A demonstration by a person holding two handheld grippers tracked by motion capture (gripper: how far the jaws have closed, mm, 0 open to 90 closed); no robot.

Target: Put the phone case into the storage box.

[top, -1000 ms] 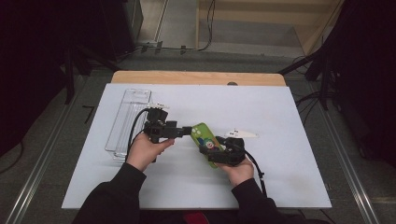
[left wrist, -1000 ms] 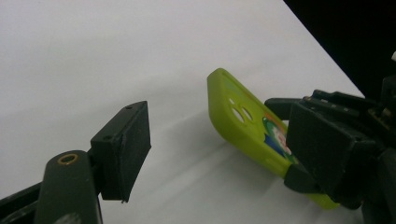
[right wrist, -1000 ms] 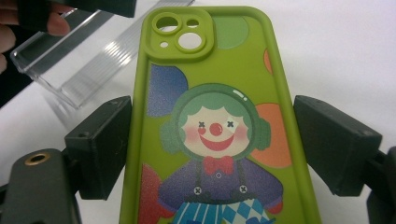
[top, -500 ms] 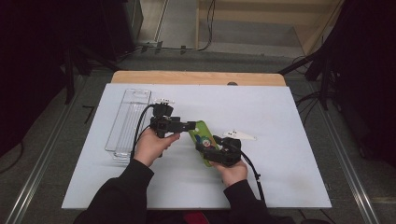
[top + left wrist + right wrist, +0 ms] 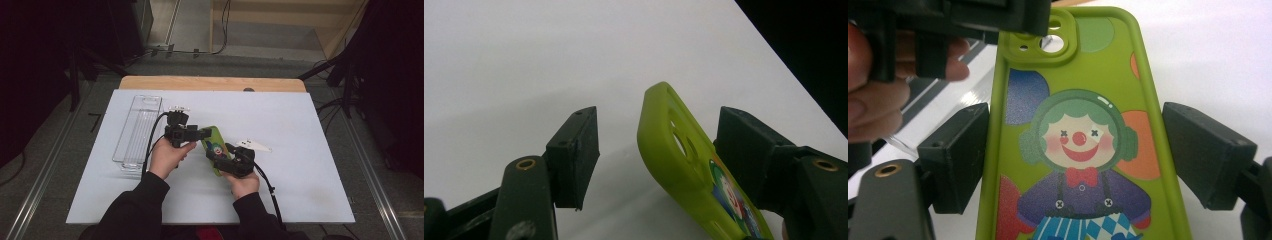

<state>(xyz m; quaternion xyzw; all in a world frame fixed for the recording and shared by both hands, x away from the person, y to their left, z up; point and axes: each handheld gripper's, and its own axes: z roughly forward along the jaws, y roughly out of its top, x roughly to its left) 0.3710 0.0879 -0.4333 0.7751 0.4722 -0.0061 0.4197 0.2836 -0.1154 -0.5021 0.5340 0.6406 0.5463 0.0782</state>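
— Tongs on the right (image 5: 223, 156), what had they got?

— They pinched the green phone case (image 5: 214, 148) by its long edges, one pad on each side, holding it above the white bench (image 5: 300, 150).

— And the left tongs (image 5: 202, 133)?

— They had just been closing around the case's camera end. One pad lay close behind the case, contact unclear; the other pad (image 5: 574, 155) stood apart from it, so no pinch.

— Anything else nearby?

— Clear tray (image 5: 137, 131) lay at the left, and a small white piece (image 5: 256, 145) just right of the case.
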